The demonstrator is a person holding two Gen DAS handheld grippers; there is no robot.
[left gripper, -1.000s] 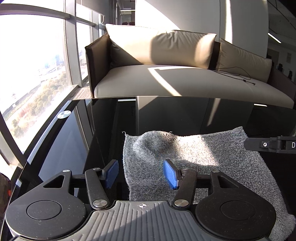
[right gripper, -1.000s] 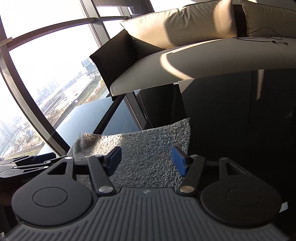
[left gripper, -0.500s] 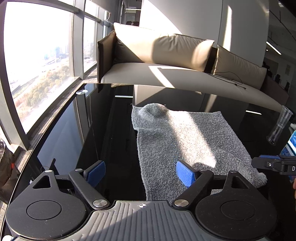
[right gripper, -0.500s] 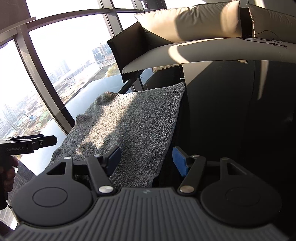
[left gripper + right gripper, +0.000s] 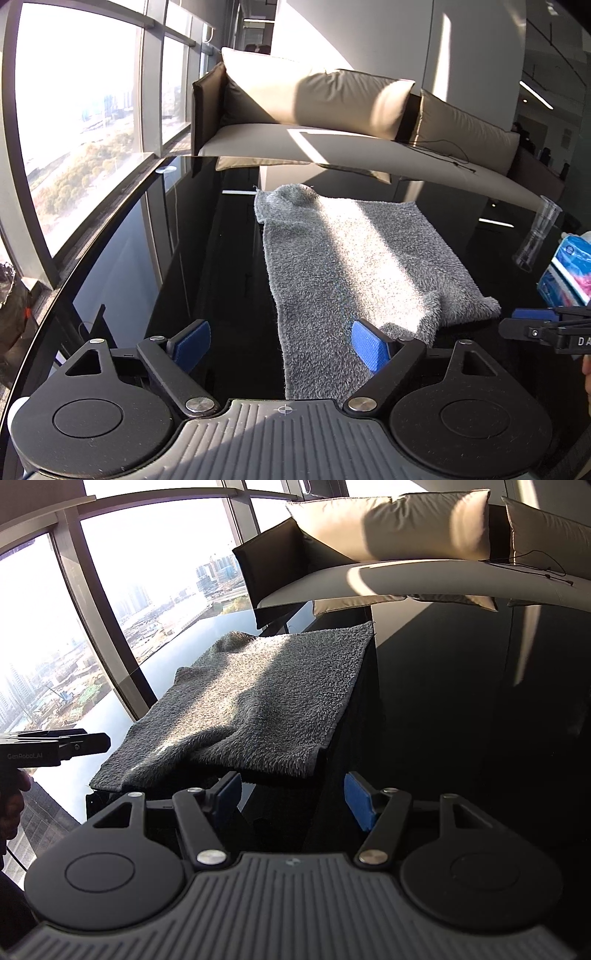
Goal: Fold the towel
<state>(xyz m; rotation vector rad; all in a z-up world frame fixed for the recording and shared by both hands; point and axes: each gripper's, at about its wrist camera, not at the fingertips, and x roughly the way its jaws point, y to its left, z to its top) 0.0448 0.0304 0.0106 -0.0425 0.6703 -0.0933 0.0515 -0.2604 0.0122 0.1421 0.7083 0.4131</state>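
Both wrist views, downward, sharing towel

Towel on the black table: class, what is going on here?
A person is folding a grey towel on a black table with a gripper in each hand. The towel lies spread out, with a bump at one far corner and a rumpled near edge. The left gripper and the right gripper are both open and hold nothing; the left's jaws have just been opening.
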